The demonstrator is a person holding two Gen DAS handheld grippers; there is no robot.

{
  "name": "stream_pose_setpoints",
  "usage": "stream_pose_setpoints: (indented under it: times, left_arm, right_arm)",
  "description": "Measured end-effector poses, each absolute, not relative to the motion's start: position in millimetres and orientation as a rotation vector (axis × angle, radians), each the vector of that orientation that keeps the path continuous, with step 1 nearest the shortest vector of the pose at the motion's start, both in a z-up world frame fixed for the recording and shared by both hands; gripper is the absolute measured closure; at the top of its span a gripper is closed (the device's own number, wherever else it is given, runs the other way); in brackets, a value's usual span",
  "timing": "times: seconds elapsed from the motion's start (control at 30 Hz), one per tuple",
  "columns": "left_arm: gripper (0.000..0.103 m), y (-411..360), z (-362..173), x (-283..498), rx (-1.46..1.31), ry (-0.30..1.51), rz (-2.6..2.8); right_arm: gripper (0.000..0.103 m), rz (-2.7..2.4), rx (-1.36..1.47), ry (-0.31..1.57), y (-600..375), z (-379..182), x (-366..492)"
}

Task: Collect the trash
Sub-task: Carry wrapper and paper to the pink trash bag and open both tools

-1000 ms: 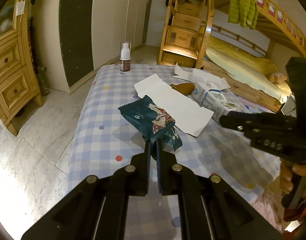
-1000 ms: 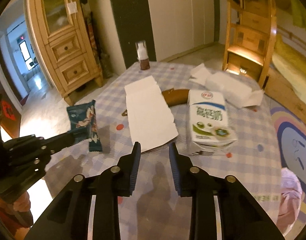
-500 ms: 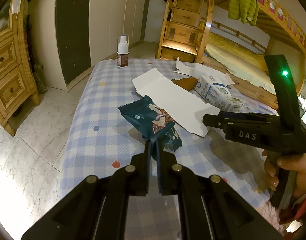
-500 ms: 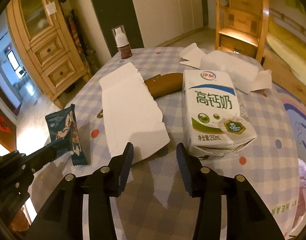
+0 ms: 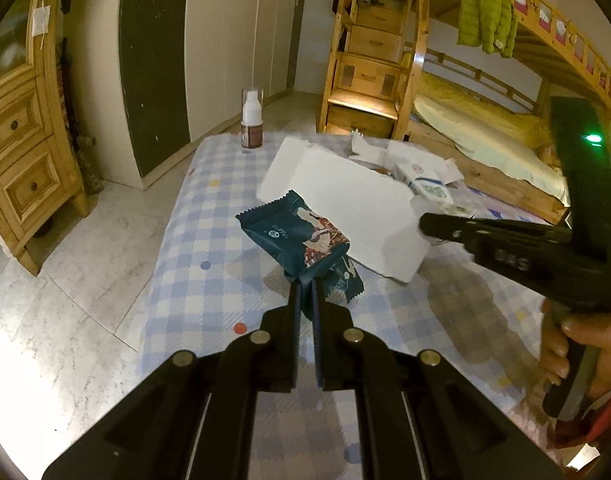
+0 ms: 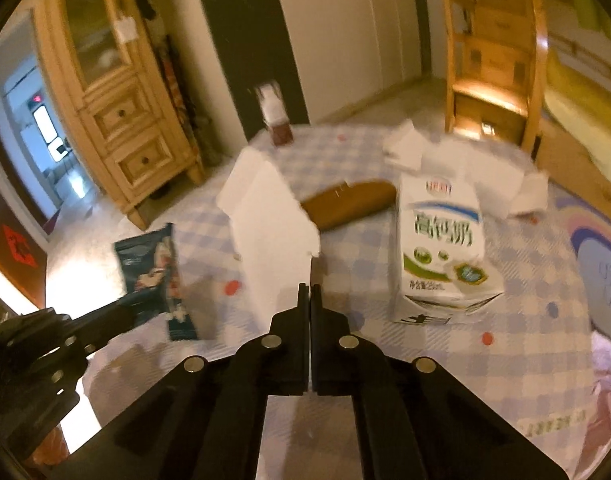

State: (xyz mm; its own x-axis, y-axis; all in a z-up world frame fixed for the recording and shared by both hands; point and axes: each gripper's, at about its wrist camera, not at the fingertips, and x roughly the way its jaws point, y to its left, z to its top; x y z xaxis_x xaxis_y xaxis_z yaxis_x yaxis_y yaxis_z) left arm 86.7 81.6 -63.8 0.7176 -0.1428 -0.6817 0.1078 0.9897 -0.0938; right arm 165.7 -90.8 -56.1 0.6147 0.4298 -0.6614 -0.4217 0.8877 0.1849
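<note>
Two grippers worked above the checked tablecloth [image 5: 209,248]. The left gripper [image 5: 304,294] was clamped on the crimped end of a dark teal snack wrapper [image 5: 295,236], which stuck out ahead of its fingertips, raised over the left side of the table and near its left edge. In the right wrist view the same wrapper [image 6: 151,264] hung from the tip of the left tool, just left of the paper.

The right gripper [image 6: 309,298] had its fingers pressed together on the near end of a long white paper sheet [image 6: 271,232]; that end appeared lifted and bent, though motion blur left the exact grip hard to judge. From the left wrist view the right tool's tip met the paper [image 5: 345,204] at its near right corner.

A milk carton [image 6: 441,248] lay on its side to the right of the paper, apart from both grippers. A brown pouch [image 6: 347,204] lay between paper and carton, toward the far side. Crumpled white tissues [image 6: 465,160] sat beyond the carton, and a small pump bottle [image 5: 252,120] stood upright near the table's far left corner.
</note>
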Motion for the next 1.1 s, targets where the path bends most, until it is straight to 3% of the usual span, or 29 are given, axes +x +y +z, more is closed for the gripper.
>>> stream_pose_setpoints:
  times: [0.37, 1.1]
  left_arm:
    - [0.099, 41.4, -27.7, 59.7, 0.002, 0.681, -0.220]
    - [0.099, -187.3, -38.7, 64.2, 0.300, 0.660, -0.661]
  right_arm:
    - [0.103, 0.366, 0.013, 0.612, -146.7, 0.9, 100.8]
    - [0.103, -0.125, 0.164, 0.641, -343.0, -25.7, 13.9]
